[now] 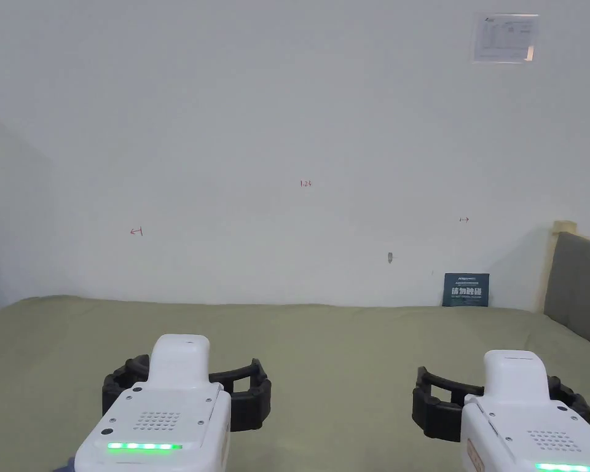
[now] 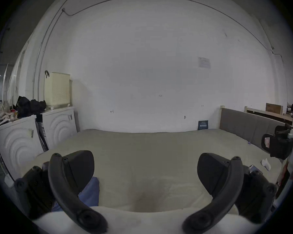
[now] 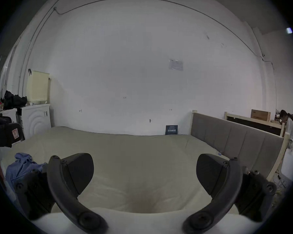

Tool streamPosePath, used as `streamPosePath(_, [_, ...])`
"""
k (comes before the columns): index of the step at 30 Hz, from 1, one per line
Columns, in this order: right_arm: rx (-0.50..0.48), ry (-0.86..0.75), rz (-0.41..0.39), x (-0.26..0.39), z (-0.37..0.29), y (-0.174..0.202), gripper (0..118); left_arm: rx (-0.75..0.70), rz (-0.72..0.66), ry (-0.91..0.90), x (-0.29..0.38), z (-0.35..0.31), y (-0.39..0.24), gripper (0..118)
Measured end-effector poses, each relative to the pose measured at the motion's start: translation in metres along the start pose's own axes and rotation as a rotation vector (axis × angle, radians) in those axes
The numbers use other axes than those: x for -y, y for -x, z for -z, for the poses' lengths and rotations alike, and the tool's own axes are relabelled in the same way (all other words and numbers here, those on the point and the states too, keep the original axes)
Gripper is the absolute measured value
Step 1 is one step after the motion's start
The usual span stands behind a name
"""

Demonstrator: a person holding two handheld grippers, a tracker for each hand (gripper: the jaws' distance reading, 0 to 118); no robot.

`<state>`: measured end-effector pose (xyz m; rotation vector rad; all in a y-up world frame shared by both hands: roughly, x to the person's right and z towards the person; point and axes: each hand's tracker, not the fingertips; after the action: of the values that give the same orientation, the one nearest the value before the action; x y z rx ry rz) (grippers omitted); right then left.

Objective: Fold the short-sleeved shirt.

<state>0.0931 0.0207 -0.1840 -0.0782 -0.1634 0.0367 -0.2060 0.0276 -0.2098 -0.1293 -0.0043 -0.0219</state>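
The blue short-sleeved shirt (image 3: 22,166) lies crumpled on the olive bed sheet (image 1: 337,356), near the bed's front left corner. In the left gripper view a piece of the shirt (image 2: 90,193) shows just behind the left jaw. My left gripper (image 1: 186,372) hovers over the sheet right of the shirt, jaws wide apart and holding nothing (image 2: 145,158). My right gripper (image 1: 503,384) hangs level with it further right, also open and empty (image 3: 145,158). Neither gripper touches the shirt.
A grey headboard (image 1: 579,286) bounds the bed on the right and a white wall (image 1: 287,153) stands behind it. Two white washing machines (image 2: 57,128) and a cream basket (image 2: 57,89) stand left of the bed. A small white sock (image 2: 265,164) lies near the right side. A person (image 3: 289,128) sits far right.
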Motion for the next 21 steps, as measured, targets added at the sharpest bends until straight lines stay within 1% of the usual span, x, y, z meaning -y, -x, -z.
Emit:
streamPosePath(3, [-0.025, 0.018, 0.008, -0.0005, -0.0001, 0.0004, 118, -0.004, 0.01, -0.002, -0.0008, -0.0014, 0.0003, 118])
streamPosePath(4, [-0.034, 0.028, 0.0, -0.0007, 0.0001, 0.0012, 118, -0.006, 0.01, -0.001, -0.0006, -0.0016, 0.0002, 118])
streamPosePath(9, [-0.021, 0.009, -0.064, 0.0015, -0.0026, 0.0088, 118, -0.013, 0.014, 0.005, 0.0022, -0.0022, -0.0004, 118])
streamPosePath(11, [-0.025, 0.007, -0.066, 0.002, -0.003, 0.0086, 118, -0.013, 0.009, 0.018, 0.0031, -0.0017, -0.0004, 118])
streamPosePath(15, [-0.025, 0.011, -0.044, 0.0023, -0.0024, 0.007, 118, -0.01, 0.002, 0.024, 0.0028, -0.0006, 0.0, 118])
streamPosePath(21, [-0.024, 0.017, -0.047, 0.0032, -0.0018, 0.0061, 118, -0.008, 0.0, 0.02, 0.0014, -0.001, -0.0004, 118])
